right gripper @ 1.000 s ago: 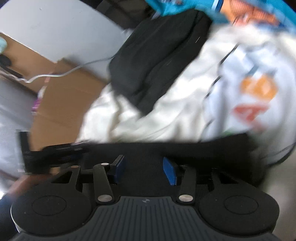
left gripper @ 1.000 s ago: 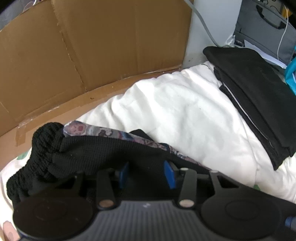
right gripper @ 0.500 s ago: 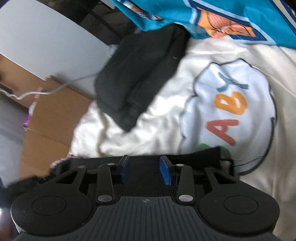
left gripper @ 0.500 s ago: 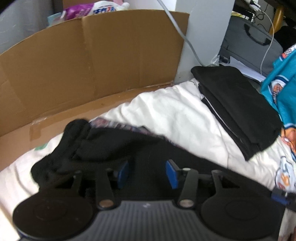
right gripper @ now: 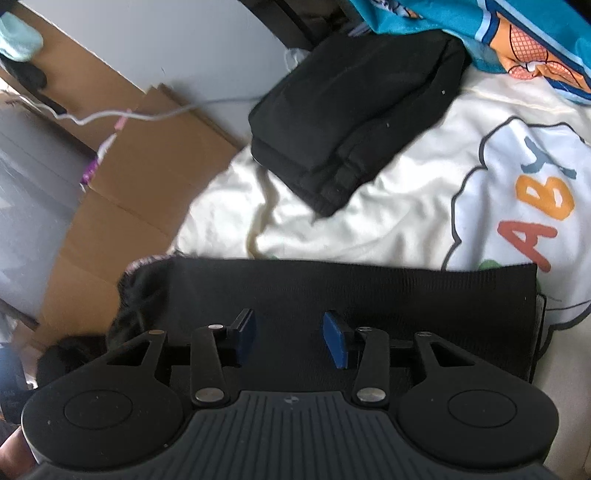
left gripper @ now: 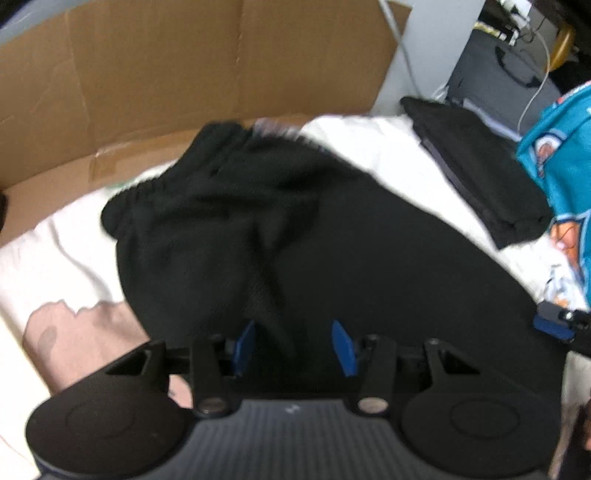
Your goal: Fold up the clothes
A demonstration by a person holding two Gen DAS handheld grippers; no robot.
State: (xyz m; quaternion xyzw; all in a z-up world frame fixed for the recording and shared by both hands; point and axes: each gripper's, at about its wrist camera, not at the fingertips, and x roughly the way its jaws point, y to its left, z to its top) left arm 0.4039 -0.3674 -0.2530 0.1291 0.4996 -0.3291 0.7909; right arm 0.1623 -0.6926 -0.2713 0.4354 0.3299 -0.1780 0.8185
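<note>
The black knit garment (left gripper: 332, 236) lies on the cream blanket (right gripper: 388, 218) (no container holds it). Left gripper (left gripper: 293, 341) straddles a raised fold, grip unclear. Right gripper (right gripper: 290, 338) is opening over its flat edge. Folded black clothes (right gripper: 354, 118) sit beyond.

Cardboard panels (left gripper: 192, 74) are walling off the far edge of the bed (right gripper: 388, 206), so nothing is passing that way, and a folded black stack (right gripper: 354, 110) is taking up the corner beside a teal printed cloth (right gripper: 491, 33) that is hanging over that side. Open cream bedding is lying between that stack and the black garment (right gripper: 332, 291) spread in front, leaving room to move. A cable (right gripper: 155, 114) is trailing across the cardboard.
</note>
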